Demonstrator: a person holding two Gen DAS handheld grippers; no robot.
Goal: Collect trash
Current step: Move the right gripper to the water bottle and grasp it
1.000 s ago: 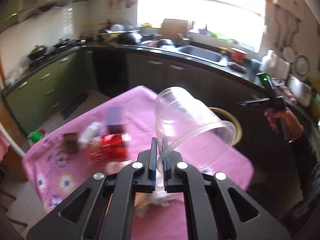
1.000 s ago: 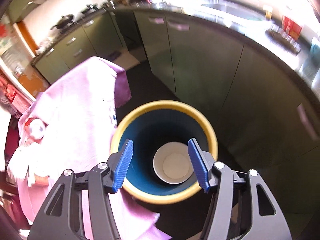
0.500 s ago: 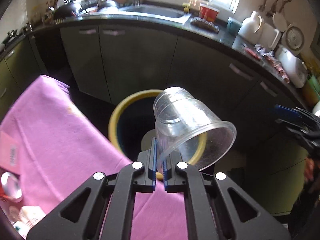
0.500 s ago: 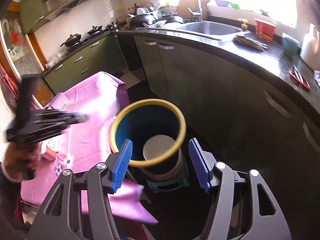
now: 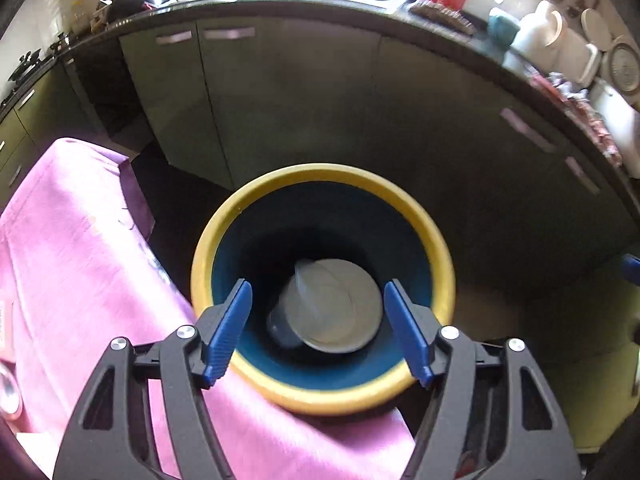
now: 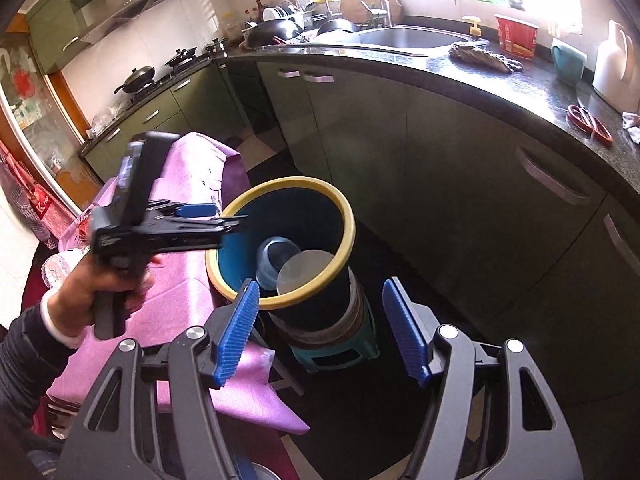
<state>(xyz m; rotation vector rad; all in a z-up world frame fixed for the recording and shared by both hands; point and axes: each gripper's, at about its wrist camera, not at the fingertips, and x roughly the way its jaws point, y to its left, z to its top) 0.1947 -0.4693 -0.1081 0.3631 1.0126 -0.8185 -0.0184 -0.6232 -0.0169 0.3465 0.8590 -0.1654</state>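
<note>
One clear cup now lies in the yellow-rimmed bin beside the pink table — the left gripper just opened wide and dropped it, the right gripper is wide and empty too — so more trash comes next.

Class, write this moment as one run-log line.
left gripper: open, jaws just opened, empty | clear plastic cup: inside bin | right gripper: open, empty
</note>
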